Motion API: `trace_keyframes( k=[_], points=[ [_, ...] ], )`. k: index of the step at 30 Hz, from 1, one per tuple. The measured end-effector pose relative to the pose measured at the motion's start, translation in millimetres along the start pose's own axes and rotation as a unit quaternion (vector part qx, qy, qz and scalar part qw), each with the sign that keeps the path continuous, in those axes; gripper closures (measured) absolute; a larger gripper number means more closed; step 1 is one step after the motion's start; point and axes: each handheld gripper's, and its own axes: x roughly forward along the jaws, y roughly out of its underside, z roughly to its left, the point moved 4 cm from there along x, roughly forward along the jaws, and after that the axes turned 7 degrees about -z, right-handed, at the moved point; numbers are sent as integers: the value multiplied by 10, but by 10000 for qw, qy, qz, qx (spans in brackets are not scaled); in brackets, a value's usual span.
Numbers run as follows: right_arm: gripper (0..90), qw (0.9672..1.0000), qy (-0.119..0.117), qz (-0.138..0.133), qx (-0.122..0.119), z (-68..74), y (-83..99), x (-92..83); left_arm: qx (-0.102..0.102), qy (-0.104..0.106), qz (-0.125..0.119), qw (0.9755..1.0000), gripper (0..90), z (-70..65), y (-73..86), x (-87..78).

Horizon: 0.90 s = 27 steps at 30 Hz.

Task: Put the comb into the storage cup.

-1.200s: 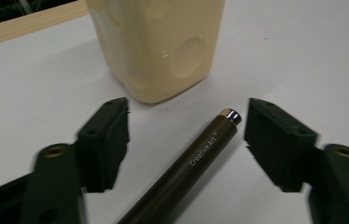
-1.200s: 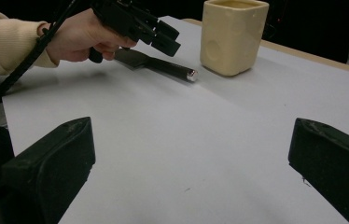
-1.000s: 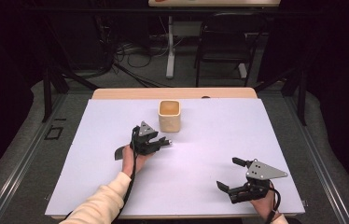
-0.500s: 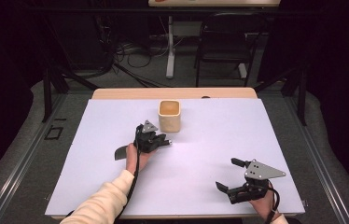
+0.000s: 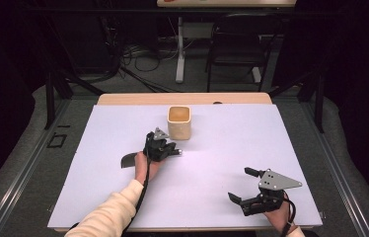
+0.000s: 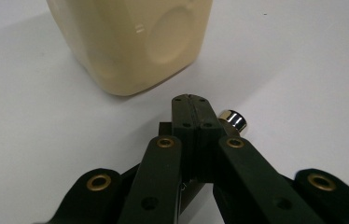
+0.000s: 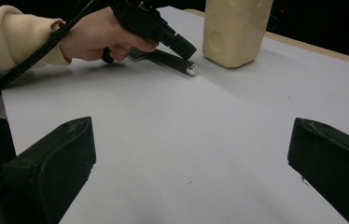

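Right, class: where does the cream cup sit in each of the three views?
High view: cream cup, centre, toward the far edge.
Left gripper view: top, left of centre.
Right gripper view: top, right of centre.
Shared landmark: the silver-tipped tool beside it.

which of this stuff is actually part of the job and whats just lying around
In the job:
- left tool, shut, at the utensil's handle
- black utensil
- cream cup just beyond it

Lying about:
- right tool, open, away from both
- chair behind the table
- floor cables
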Motion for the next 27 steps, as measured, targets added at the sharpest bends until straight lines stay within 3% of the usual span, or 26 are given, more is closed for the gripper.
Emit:
trace_keyframes(
  k=[13,21,27],
  points=[
    [6,10000,41,-28,-24,-2,-6,-25,-28,112,258,9996,898,-14,21,-29],
    [6,10000,45,-31,-27,-7,-6,-33,-179,276,569,9978,897,-28,60,-85],
    [7,10000,56,-32,-20,-6,-7,-33,-148,359,663,9970,889,-64,71,-121]
  ],
)
